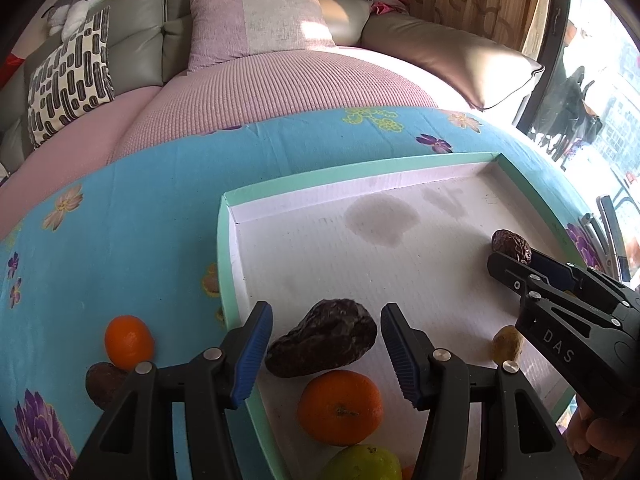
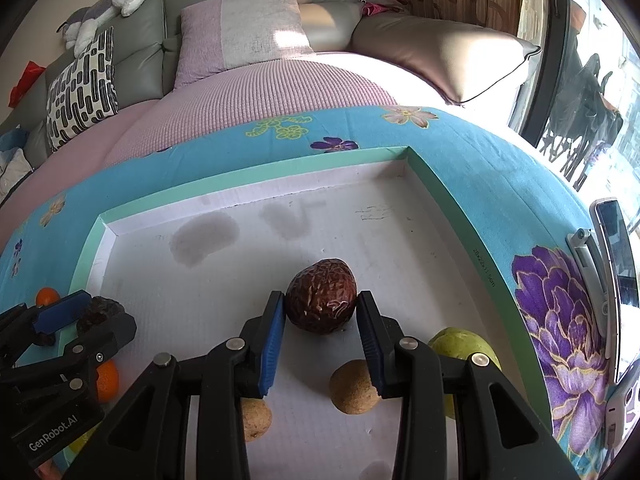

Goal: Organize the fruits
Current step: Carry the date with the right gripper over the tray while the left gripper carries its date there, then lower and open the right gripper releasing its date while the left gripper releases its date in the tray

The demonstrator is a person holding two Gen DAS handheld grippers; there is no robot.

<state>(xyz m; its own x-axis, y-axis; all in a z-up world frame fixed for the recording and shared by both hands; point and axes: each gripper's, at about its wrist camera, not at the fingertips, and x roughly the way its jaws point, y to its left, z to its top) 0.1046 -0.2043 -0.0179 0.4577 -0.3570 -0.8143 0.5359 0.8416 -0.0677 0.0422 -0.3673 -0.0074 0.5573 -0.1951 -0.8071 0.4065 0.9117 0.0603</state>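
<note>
A shallow white tray with a mint-green rim (image 1: 360, 168) (image 2: 240, 178) sits on the blue flowered cloth. My left gripper (image 1: 326, 354) is open, and a dark wrinkled fruit (image 1: 322, 338) lies on the tray floor between its blue pads, close to both. Just below it in the tray are an orange (image 1: 340, 408) and a green pear (image 1: 360, 464). My right gripper (image 2: 322, 320) is shut on a round dark brown fruit (image 2: 322, 298) over the tray's right half. The left wrist view shows the same gripper (image 1: 520, 266) and fruit (image 1: 511, 246) at the right. Two tan round fruits (image 2: 354, 388) (image 2: 256, 420) lie under the right gripper.
Outside the tray's left wall lie a small orange (image 1: 129, 342) and a dark fruit (image 1: 102, 384). A green pear (image 2: 464, 346) rests by the tray's right wall. A phone on a stand (image 2: 612, 280) is at the far right. A sofa with cushions (image 1: 256, 16) lies behind.
</note>
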